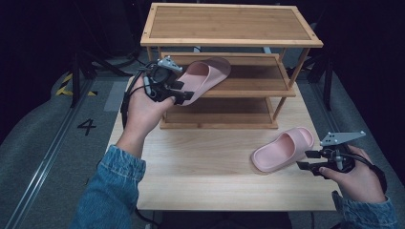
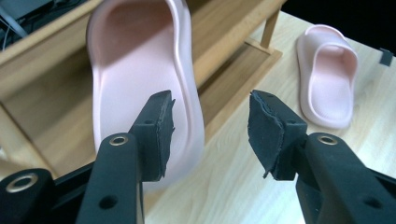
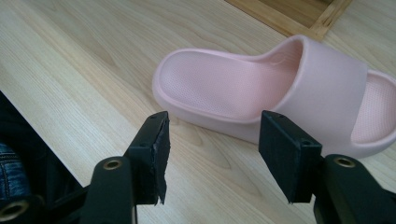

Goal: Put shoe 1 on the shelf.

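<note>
Resting on shelf [image 1: 248,78], pink slipper [image 1: 206,76], left gripper [image 2: 210,116] jaws apart

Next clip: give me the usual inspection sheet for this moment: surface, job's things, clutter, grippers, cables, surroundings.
Surface: light wood table, bare at the front.
Job's things: three-tier wooden rack at the table's far side; one pink slipper at the middle shelf, heel end toward the left gripper; second pink slipper flat on the table at the right.
Clutter: nothing seen.
Grippers: left gripper open, jaws on either side of the first slipper's side edge, contact unclear; right gripper open, short of the second slipper's side, not touching.
Cables: black cable loops beside the left hand.
Surroundings: dark room, grey floor, a "4" mark, yellow-black tape.
</note>
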